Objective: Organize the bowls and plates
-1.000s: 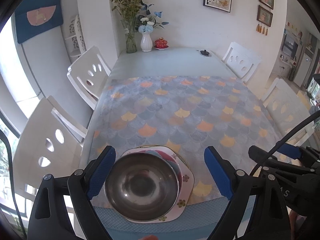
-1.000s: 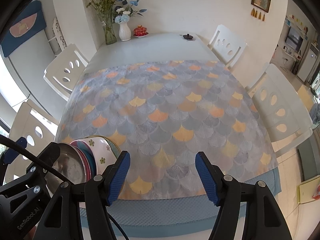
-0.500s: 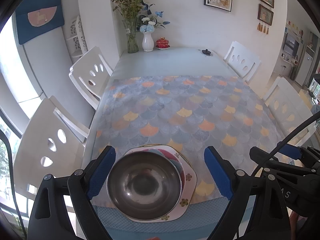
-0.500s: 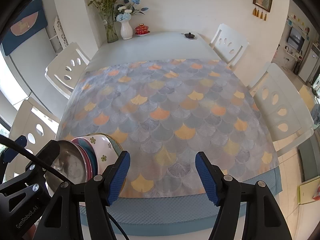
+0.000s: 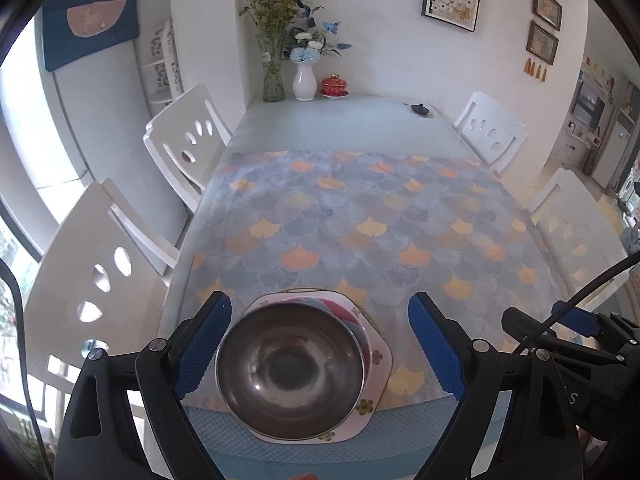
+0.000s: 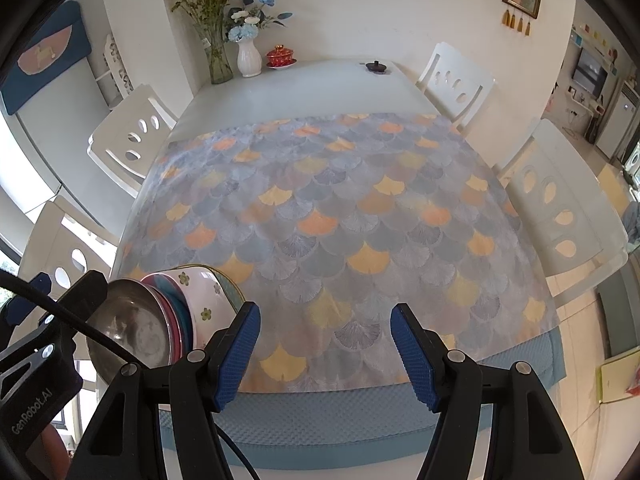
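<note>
- A round, polished steel bowl sits low and centre in the left wrist view, nested in a pink-and-teal bowl on a white, flower-printed plate with lobed corners — all stacked at the table's near edge.
- The left gripper stands spread, its ribbed blue pads either side of the stack, not pressing on it.
- The right gripper is also spread — only the scallop-patterned tablecloth lies between its pads.
- Upper frame: a white ceramic vase and white chairs.
</note>
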Demonstrator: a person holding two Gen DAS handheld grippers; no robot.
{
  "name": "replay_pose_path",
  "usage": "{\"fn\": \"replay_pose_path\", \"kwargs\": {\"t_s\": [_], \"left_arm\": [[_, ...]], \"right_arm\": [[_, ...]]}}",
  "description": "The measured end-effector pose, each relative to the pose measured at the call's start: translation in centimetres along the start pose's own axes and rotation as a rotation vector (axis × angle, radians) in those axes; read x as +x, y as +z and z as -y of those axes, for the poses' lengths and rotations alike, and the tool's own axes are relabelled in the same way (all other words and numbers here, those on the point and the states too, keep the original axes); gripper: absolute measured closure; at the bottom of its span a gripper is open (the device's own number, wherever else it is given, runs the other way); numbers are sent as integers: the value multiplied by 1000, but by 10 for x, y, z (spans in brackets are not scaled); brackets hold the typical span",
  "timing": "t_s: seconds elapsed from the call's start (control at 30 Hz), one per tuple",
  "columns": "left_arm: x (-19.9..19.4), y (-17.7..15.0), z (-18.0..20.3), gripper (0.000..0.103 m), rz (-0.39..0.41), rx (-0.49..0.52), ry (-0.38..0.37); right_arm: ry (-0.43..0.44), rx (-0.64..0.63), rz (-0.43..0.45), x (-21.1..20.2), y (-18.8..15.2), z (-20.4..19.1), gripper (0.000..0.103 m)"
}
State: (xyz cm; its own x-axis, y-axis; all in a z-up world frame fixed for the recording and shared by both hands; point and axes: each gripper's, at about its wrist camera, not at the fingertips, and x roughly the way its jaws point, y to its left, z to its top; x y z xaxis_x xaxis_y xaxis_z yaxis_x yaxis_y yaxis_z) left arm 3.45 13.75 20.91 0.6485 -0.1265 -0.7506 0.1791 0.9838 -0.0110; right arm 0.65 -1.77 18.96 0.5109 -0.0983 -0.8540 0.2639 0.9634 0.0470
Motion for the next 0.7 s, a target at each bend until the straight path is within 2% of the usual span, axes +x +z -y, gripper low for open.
{"fn": "replay_pose_path", "kwargs": {"t_s": [0.7], "left_arm": [[-2,0,2,13,-1,20,-1]], "right_arm": [[4,-1,-1,0,0,1,38]]}}
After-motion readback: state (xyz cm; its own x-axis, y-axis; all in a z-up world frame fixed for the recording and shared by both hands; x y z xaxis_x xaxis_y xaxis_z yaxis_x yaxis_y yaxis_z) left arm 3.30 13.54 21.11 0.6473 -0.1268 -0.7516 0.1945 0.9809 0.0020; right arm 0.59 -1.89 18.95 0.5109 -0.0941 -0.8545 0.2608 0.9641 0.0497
